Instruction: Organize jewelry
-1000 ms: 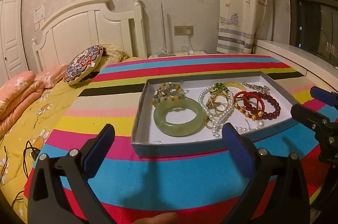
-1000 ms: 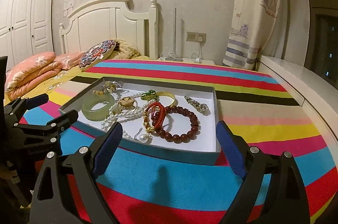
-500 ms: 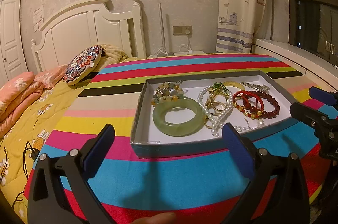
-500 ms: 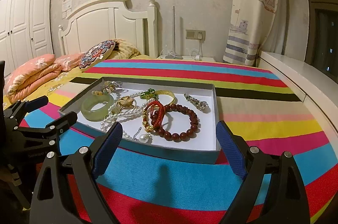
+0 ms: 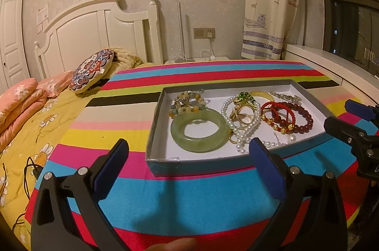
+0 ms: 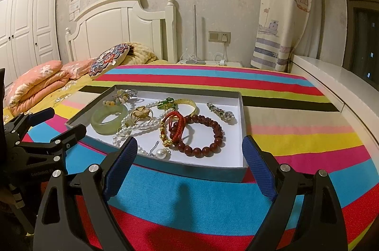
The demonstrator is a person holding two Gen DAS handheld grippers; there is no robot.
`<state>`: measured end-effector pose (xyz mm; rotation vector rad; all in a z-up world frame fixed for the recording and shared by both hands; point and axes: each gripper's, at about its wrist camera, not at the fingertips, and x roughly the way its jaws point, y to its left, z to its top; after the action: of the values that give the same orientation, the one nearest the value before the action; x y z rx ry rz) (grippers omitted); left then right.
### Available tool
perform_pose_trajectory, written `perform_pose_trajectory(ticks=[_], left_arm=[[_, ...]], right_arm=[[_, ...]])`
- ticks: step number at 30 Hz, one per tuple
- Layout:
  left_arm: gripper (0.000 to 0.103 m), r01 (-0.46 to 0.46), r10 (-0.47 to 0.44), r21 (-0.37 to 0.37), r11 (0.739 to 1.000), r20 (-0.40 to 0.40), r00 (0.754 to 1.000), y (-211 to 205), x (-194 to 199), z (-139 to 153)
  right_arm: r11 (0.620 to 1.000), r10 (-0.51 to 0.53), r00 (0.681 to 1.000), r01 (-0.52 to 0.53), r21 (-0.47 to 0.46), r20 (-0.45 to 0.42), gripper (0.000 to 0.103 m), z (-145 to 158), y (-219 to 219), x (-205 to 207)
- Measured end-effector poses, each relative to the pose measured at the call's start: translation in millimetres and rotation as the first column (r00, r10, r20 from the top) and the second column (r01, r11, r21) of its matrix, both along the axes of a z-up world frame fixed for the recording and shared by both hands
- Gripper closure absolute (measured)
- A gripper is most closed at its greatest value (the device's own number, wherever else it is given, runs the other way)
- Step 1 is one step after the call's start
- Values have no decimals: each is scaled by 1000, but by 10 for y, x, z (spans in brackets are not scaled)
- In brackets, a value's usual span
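Note:
A shallow grey box (image 5: 151,132) (image 6: 244,118) with a white floor lies on a striped blanket. Inside are a green jade bangle (image 5: 199,130) (image 6: 109,119), a pearl string (image 5: 239,128) (image 6: 139,125), gold rings (image 5: 241,115) (image 6: 141,112), a dark red bead bracelet (image 5: 303,119) (image 6: 206,136), a red cord bracelet (image 5: 276,109) (image 6: 176,126), a gold bangle (image 6: 189,105) and a silver piece (image 6: 220,113). My left gripper (image 5: 188,152) is open just before the box's near wall. My right gripper (image 6: 189,151) is open at the box's near right corner. Both hold nothing.
The striped blanket (image 5: 189,191) (image 6: 296,132) covers a bed. A round patterned cushion (image 5: 91,71) (image 6: 109,59) and pink folded quilts (image 5: 19,104) (image 6: 35,83) lie to the left by the white headboard (image 5: 94,33). A white window sill (image 6: 343,83) runs along the right.
Both grippers have edged slightly closer to the box. Nothing in the box has moved.

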<state>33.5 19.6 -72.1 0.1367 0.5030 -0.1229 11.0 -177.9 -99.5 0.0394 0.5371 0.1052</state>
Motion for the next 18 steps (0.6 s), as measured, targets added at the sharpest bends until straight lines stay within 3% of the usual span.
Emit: perform_pose_trajectory(ticks=[18], left_arm=[[2,2,-2,-9,1000,-6,1000,19,-2,-9]], right_arm=[[1000,2,1000,-2,8,-11,17,-30,18,8]])
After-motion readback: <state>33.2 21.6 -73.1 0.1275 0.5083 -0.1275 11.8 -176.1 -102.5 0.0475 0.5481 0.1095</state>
